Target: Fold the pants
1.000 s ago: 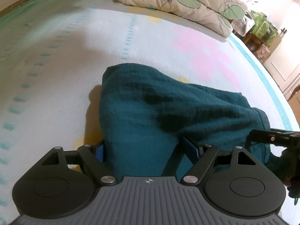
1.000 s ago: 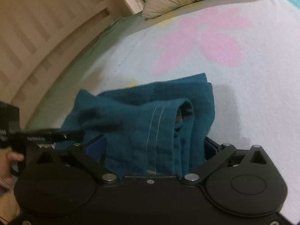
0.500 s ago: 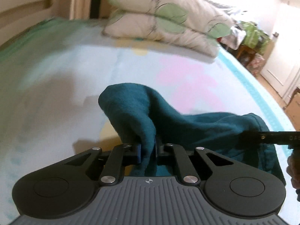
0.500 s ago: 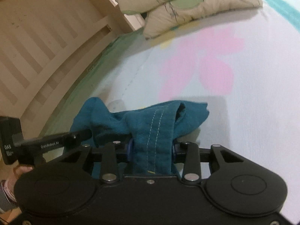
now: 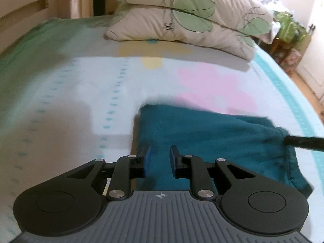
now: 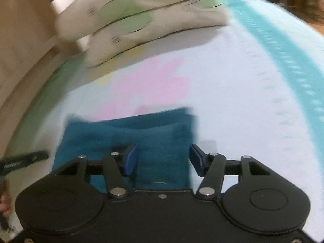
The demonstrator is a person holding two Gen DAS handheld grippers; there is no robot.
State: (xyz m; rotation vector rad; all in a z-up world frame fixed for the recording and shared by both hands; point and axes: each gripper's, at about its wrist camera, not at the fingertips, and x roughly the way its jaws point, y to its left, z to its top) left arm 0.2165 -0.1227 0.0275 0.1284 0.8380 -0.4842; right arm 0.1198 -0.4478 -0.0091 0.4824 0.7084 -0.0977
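Observation:
The teal pants (image 5: 212,133) lie as a flat folded bundle on the flowered bed sheet (image 5: 81,93). My left gripper (image 5: 160,158) hovers over their left end; its jaws are opening, a narrow gap shows between the blue pads, and no cloth is pinched. In the right wrist view the pants (image 6: 125,133) lie under my right gripper (image 6: 164,160), whose jaws are opening wide with the pads clear of the cloth. A black bar of the right gripper (image 5: 303,142) reaches in over the pants' right end. The picture is blurred by motion.
Two stacked leaf-print pillows (image 5: 182,20) lie at the far end of the bed. A wooden bed rail (image 6: 20,40) runs along the left side. Cluttered furniture (image 5: 287,32) stands beyond the bed's right edge. A person's hand (image 6: 5,202) shows at lower left.
Half a second ago both grippers were shut on raised folds of the pants. Both have since let go and pulled up and back, and the pants now lie flatter on the sheet.

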